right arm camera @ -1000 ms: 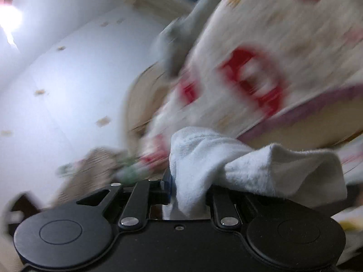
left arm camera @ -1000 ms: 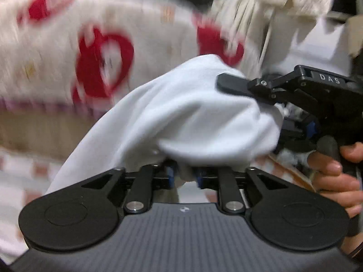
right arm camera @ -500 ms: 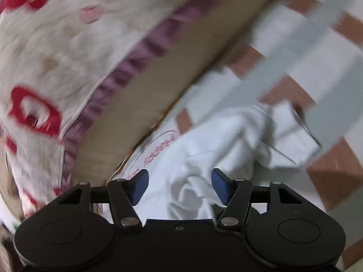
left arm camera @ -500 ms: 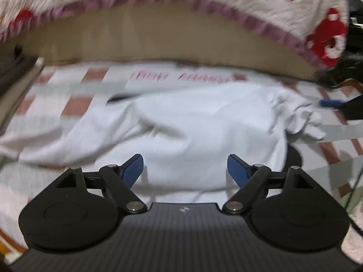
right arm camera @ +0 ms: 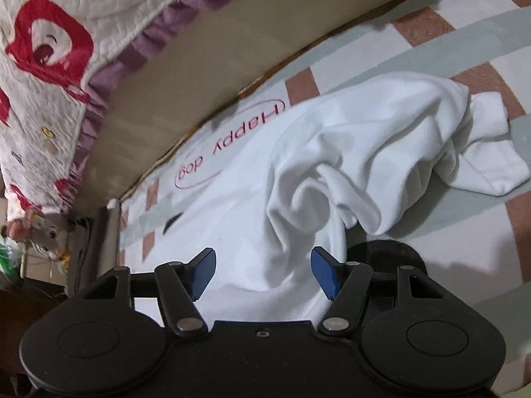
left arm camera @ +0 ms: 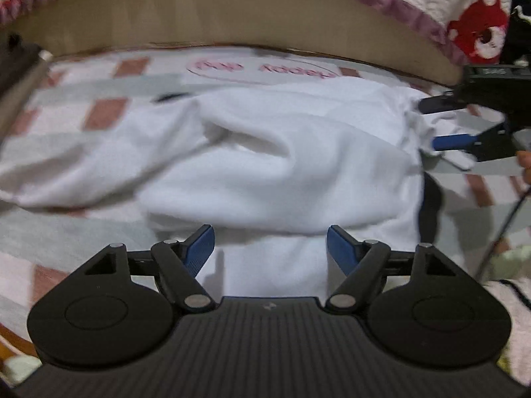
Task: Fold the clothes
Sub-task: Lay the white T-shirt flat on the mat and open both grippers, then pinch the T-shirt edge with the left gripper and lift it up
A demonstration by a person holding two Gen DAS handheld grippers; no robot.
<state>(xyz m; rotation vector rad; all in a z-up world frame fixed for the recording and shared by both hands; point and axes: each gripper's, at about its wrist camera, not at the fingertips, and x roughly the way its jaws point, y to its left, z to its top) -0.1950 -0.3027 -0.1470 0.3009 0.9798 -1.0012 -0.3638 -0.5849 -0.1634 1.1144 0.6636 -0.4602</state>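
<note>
A crumpled white cotton garment (left arm camera: 265, 165) fills mid-frame on the checked mat (right arm camera: 464, 43). The left hand-held gripper (left arm camera: 270, 242) is closing, still wide with cloth between its jaws; the right hand-held gripper (right arm camera: 264, 265) stands wide.

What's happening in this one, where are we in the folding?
A person holds a gripper in each hand over a crumpled white garment lying on a checked mat printed "Happy dog". The left gripper has fabric lying between its fingers, not pinched, and its jaws are closing a little. The right gripper is open at the garment's other, bunched end. Nothing is gripped and no fold has been made yet. A quilt with red bear patches hangs behind.
</note>
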